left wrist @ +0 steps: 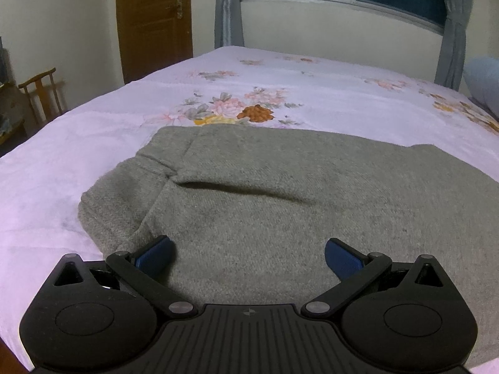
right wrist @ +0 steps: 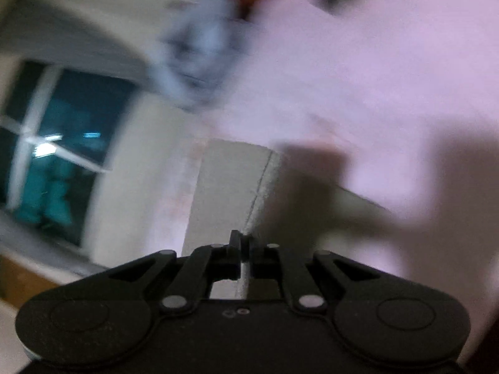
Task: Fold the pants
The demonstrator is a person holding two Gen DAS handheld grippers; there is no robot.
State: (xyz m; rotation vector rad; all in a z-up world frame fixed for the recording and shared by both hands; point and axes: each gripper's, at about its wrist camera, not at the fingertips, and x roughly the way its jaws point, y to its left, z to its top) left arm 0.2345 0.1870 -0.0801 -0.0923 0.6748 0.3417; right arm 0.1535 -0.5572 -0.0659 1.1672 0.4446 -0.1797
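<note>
Grey knit pants point(left wrist: 280, 199) lie spread on the bed, with a fold crease across the middle. My left gripper point(left wrist: 248, 257) is open just above the near part of the pants, its blue pads point(left wrist: 154, 254) wide apart and empty. In the blurred, tilted right wrist view, my right gripper point(right wrist: 244, 246) is shut on an edge of the grey pants point(right wrist: 230, 193), whose fabric stretches away from the fingers over the bed.
The bed has a pale pink sheet point(left wrist: 78, 143) with a flower print point(left wrist: 237, 109). A wooden chair point(left wrist: 40, 93) and brown door point(left wrist: 152, 21) stand at the left. A window with grey curtains point(left wrist: 227, 9) is behind. A pale blue pillow point(left wrist: 483, 81) lies far right.
</note>
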